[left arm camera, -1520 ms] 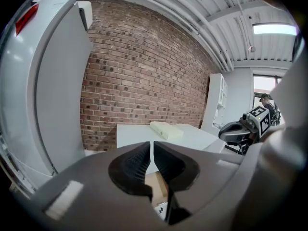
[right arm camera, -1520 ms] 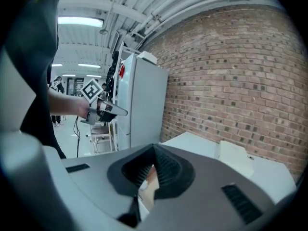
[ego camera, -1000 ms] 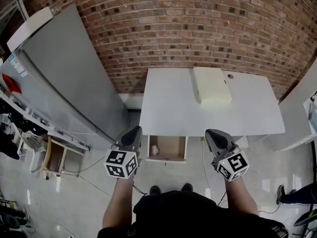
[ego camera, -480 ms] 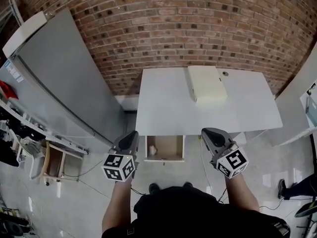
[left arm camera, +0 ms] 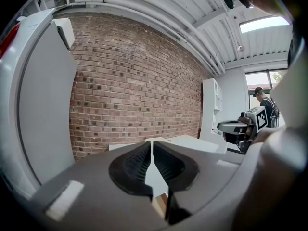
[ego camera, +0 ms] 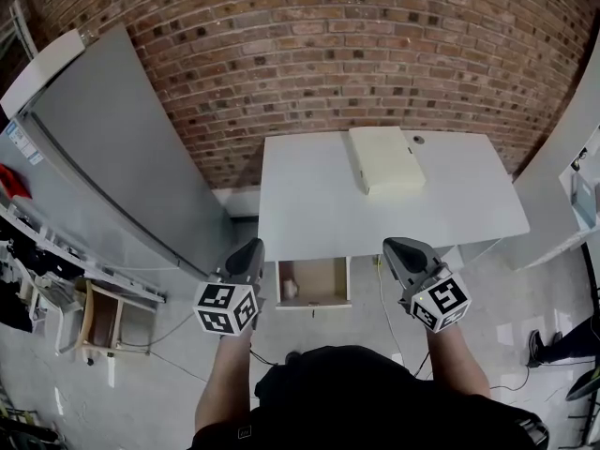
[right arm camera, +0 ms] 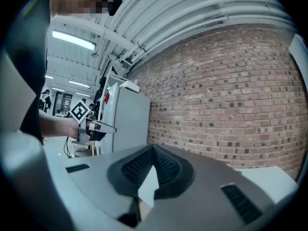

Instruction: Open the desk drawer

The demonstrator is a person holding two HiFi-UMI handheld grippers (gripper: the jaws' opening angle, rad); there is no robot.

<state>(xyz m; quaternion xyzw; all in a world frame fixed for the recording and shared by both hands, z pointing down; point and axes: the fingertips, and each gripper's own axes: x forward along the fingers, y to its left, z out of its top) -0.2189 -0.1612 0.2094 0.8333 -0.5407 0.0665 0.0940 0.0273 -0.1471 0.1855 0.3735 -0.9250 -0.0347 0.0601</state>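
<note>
Sticking out from under the white desk (ego camera: 309, 204), the drawer (ego camera: 317, 279) already looks pulled open, with a small pale thing (ego camera: 291, 289) inside. The job seems almost done, and the next move may just be one more pull. The left gripper (ego camera: 251, 247) and right gripper (ego camera: 394, 248) hang beside it, not touching, with their jaws closed on nothing. Only the head view shows the drawer clearly. The gripper views mostly show the brick wall (ego camera: 328, 54).

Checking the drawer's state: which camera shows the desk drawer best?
Head view: the drawer lies open, seen from above. Both gripper views face the brick wall, showing at most a tan sliver below.
</note>
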